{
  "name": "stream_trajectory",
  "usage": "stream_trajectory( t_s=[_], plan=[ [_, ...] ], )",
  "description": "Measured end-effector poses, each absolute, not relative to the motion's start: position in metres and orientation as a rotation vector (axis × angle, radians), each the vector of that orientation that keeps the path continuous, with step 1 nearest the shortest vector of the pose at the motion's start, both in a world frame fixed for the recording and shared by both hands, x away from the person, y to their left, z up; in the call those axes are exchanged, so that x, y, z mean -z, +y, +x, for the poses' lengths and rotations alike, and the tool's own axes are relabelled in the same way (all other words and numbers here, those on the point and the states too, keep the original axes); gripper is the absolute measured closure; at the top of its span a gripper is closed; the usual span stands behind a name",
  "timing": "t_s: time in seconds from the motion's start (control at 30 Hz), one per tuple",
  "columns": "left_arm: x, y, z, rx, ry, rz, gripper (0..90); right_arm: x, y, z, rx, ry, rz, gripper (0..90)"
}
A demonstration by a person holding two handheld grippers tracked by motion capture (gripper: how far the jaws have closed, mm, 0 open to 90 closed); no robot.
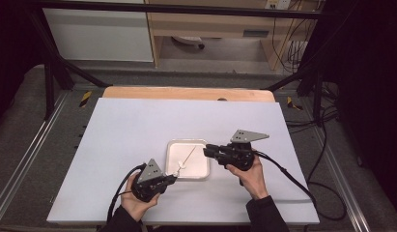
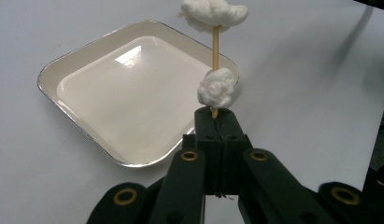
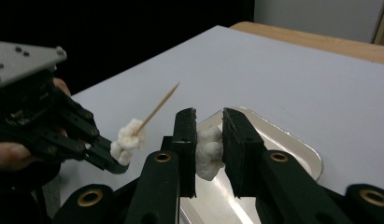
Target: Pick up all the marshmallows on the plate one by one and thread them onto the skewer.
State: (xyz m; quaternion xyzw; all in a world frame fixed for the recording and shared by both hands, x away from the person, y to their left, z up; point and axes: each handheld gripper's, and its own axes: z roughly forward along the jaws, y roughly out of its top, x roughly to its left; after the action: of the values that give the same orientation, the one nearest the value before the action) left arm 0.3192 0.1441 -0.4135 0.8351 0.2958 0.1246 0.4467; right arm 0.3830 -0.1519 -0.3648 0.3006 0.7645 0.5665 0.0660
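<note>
Left gripper (image 2: 216, 122) clamped on skewer (image 2: 216, 43) butt, just off tray (image 1: 173, 170) near edge; point angled over tray, presumably to steady it for threading. One marshmallow (image 2: 218, 88) already on. Right gripper (image 3: 209, 135) pinched second marshmallow (image 3: 208, 151) above tray, apart from the tip.

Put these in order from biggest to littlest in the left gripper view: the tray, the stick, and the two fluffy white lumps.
1. White tray.
2. Wooden skewer.
3. The two marshmallow-like lumps, upper and lower: they look alike, and the upper one is cut off, so no ranking.

The tray (image 1: 202, 171) sits on the table (image 1: 128, 130), between both tools.
</note>
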Motion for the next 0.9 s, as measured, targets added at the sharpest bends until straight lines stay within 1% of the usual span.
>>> stream_trajectory(
  t_s=[0.2, 0.5, 0.9],
  plan=[
    [0.414, 0.141, 0.317, -0.305, 0.707, 2.075, 89.3, 0.354, -0.158, 0.383, -1.808, 2.257, 0.923, 76.1],
    [0.413, 0.138, 0.315, -0.307, 0.671, 2.081, 89.3, 0.344, -0.156, 0.386, -1.88, 2.225, 0.924, 76.6],
    [0.413, 0.137, 0.314, -0.308, 0.663, 2.077, 89.3, 0.352, -0.145, 0.387, -1.95, 2.245, 0.937, 77.1]
  ],
)
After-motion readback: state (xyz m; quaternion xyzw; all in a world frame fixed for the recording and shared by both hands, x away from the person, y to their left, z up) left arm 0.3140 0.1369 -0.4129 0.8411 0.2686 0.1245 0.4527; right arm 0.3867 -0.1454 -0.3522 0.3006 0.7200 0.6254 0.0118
